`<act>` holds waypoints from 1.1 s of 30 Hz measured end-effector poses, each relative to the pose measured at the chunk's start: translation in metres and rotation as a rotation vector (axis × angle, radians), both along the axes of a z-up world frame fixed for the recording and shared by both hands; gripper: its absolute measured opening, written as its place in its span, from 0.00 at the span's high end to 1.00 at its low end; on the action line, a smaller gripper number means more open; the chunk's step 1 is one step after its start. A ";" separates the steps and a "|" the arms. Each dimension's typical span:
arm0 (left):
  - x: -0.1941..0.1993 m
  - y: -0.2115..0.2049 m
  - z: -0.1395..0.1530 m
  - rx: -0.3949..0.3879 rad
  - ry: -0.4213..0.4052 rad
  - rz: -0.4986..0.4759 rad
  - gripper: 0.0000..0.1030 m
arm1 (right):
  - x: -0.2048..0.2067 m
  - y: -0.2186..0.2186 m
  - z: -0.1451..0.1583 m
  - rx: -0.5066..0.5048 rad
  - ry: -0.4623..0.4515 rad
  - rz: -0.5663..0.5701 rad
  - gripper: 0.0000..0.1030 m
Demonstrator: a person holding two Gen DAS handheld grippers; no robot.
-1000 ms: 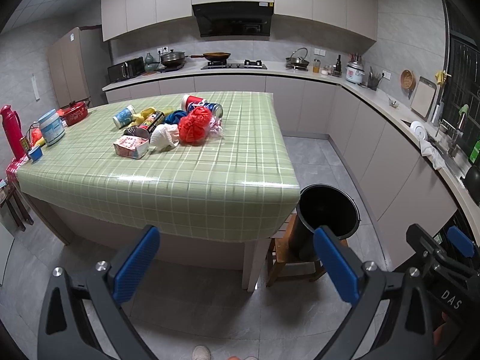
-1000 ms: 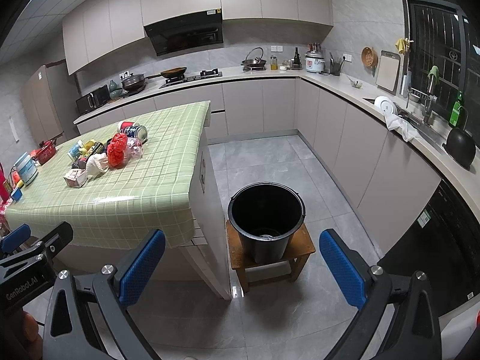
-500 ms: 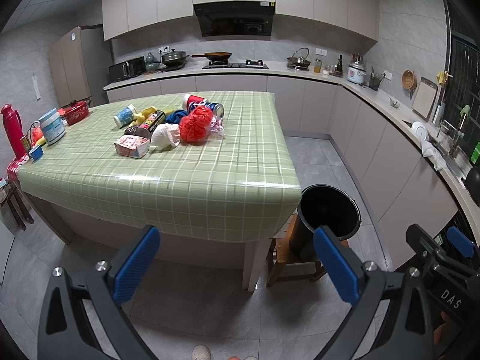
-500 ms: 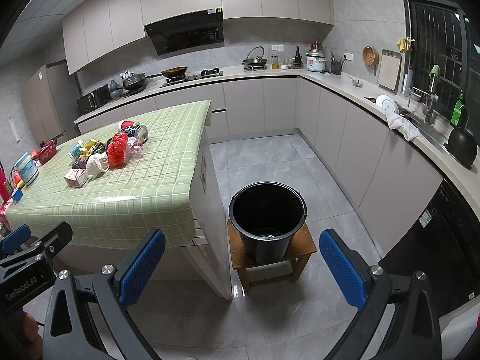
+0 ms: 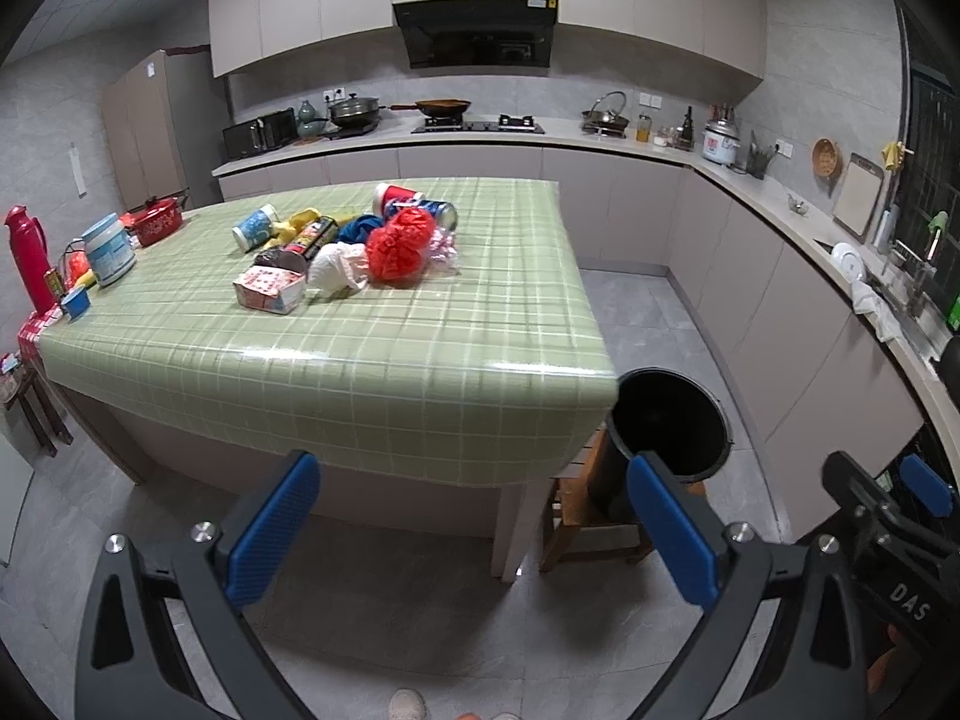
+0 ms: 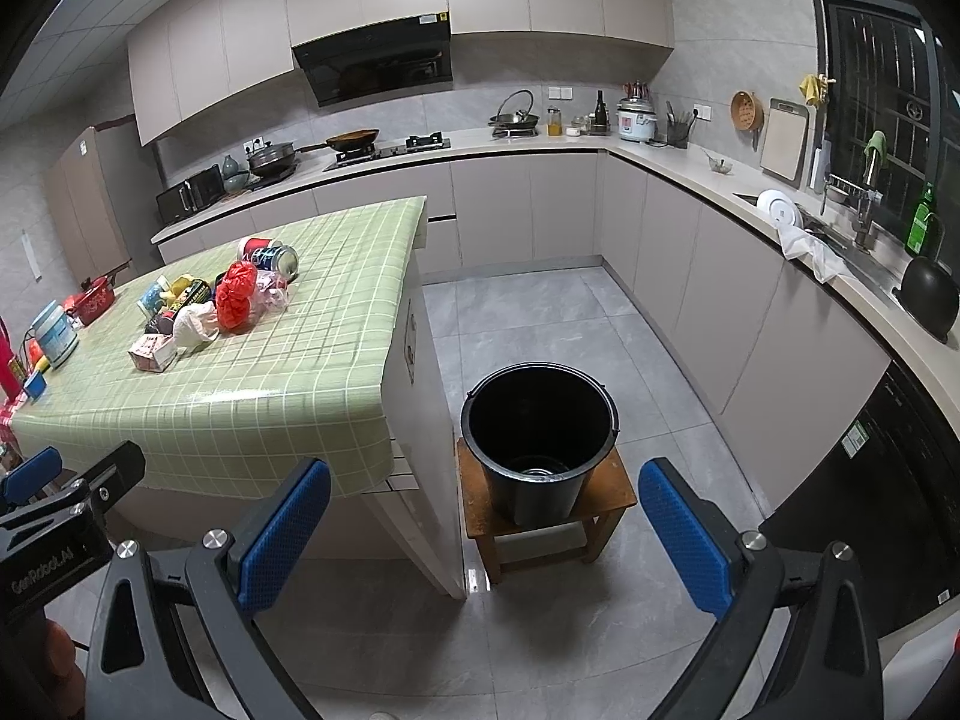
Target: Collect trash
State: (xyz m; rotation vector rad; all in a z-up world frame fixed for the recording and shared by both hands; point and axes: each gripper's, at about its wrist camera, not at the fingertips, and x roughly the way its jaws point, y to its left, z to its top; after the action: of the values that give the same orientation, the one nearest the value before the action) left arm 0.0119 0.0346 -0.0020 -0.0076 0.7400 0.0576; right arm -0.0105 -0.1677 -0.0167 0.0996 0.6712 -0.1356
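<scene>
- Standing back from the counter point(image 5: 372, 354), the person is holding both tools out in front: the left gripper point(image 5: 474, 531) and the right gripper point(image 6: 483, 531) are both hanging in the air with their blue fingers point(image 5: 273, 519) spread wide and nothing between them.
- Lying in a loose heap toward the far middle of the green checked counter, the trash is sitting well apart from both grippers and from the black bucket point(image 6: 537, 426), which is resting on a small wooden stool point(image 6: 618, 492) on the floor beside the counter's end.
- Looking lightest and softest, the red mesh bag point(image 5: 399, 243) and the crumpled white paper point(image 5: 336, 264) are likely going to squash under a pinch, so taking a bunched fold at the top seems safest.
- Showing a flat, stiff shape, the small pink carton point(image 5: 270, 291) at the near edge of the heap is probably easiest to take across its narrow sides.
- Lying on their sides, the red cup point(image 5: 393, 198), the can point(image 5: 444, 216) next to it and the blue-and-white cup point(image 5: 255, 228) are likely light but smooth and prone to rolling, so a grip across the middle of the body seems wise.
- Glinting beside the red bag, the clear plastic wrapper point(image 5: 444, 252) is probably slippery and flimsy.
</scene>
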 end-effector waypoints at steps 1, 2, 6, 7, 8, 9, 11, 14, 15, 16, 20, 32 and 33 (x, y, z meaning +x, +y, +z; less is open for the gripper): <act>0.002 0.003 -0.001 0.003 0.002 0.008 0.00 | 0.002 0.001 -0.001 0.002 -0.002 0.003 0.00; 0.004 0.007 -0.002 0.006 0.005 0.020 0.00 | 0.004 0.000 -0.001 0.004 -0.002 0.008 0.00; 0.013 0.036 -0.006 0.007 0.013 0.092 0.00 | 0.018 0.007 -0.003 0.022 -0.005 0.038 0.00; 0.016 0.043 -0.007 0.010 0.013 0.107 0.00 | 0.024 0.011 -0.004 0.026 -0.005 0.051 0.00; 0.020 0.053 -0.008 0.015 0.011 0.128 0.00 | 0.029 0.015 -0.004 0.028 -0.003 0.059 0.00; 0.024 0.063 -0.008 0.021 0.010 0.146 0.00 | 0.035 0.020 -0.004 0.029 -0.003 0.069 0.00; 0.032 0.079 -0.010 0.029 0.010 0.178 0.00 | 0.050 0.031 -0.006 0.032 0.001 0.089 0.00; 0.054 0.114 -0.015 0.026 0.021 0.222 0.00 | 0.073 0.053 -0.008 0.034 0.009 0.115 0.00; 0.062 0.123 -0.017 0.026 0.022 0.229 0.00 | 0.082 0.061 -0.009 0.033 0.011 0.121 0.00; 0.072 0.135 -0.019 0.028 0.024 0.239 0.00 | 0.093 0.072 -0.010 0.031 0.011 0.127 0.00; 0.109 0.173 -0.027 0.024 0.043 0.254 0.00 | 0.131 0.110 -0.016 0.034 0.020 0.134 0.00; 0.211 0.260 -0.045 0.045 0.130 0.196 0.00 | 0.253 0.227 -0.036 0.047 0.092 0.138 0.00; 0.219 0.266 -0.045 0.043 0.135 0.184 0.00 | 0.263 0.234 -0.038 0.048 0.097 0.131 0.00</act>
State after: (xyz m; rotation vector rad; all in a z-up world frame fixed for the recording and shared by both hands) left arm 0.2310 0.3002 -0.0475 -0.0308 0.8711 0.2515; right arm 0.2520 0.0661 -0.0545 0.0950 0.7762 0.0016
